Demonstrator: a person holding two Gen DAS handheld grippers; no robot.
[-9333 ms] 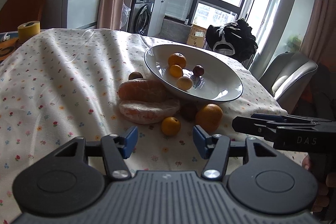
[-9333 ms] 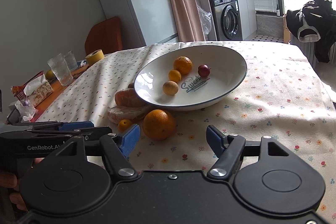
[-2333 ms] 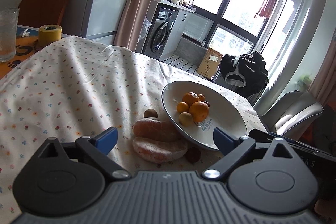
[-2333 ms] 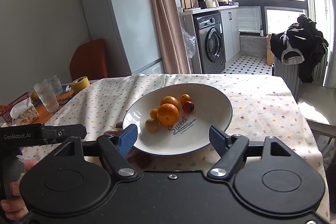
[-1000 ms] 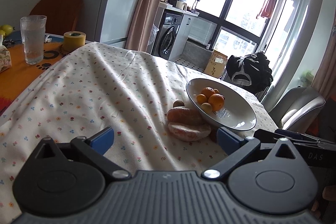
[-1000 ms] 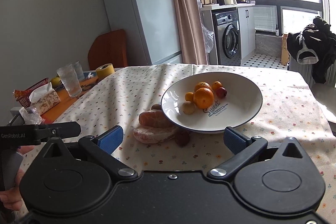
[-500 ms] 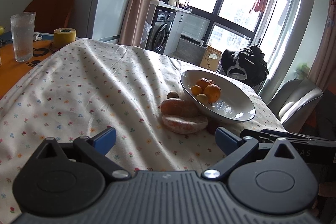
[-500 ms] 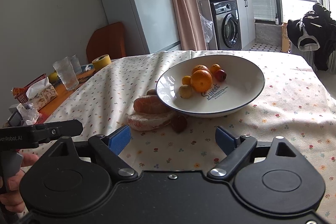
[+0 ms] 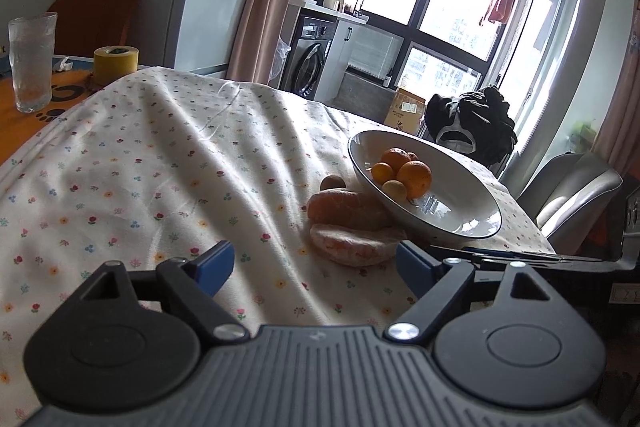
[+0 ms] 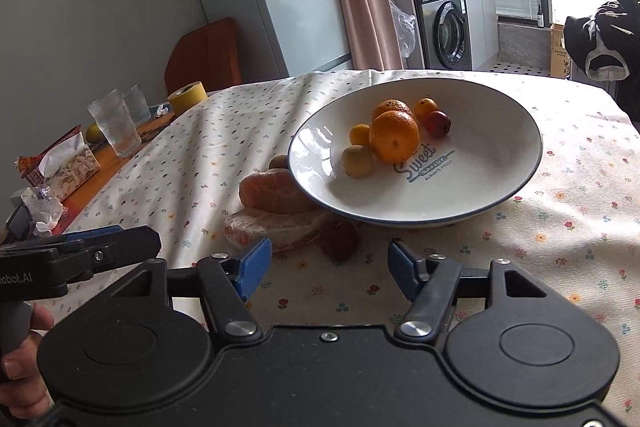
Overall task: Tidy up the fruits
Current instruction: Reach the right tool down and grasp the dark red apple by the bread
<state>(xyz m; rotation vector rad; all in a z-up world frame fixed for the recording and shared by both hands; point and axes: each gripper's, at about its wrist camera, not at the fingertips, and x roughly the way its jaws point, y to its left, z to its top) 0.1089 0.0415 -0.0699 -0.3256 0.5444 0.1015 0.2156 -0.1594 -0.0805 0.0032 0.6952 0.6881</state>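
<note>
White bowl, printed "Sweet", on bench: large orange among small fruits. Left gripper, marked "robot.AI", and right gripper: fingers spread wide, holding nothing.

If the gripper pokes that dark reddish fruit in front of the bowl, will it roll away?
Probably a little: the dark fruit looks round. The soft tablecloth may slow it, and the bowl and wrapped orange pieces close by could stop it.
</note>
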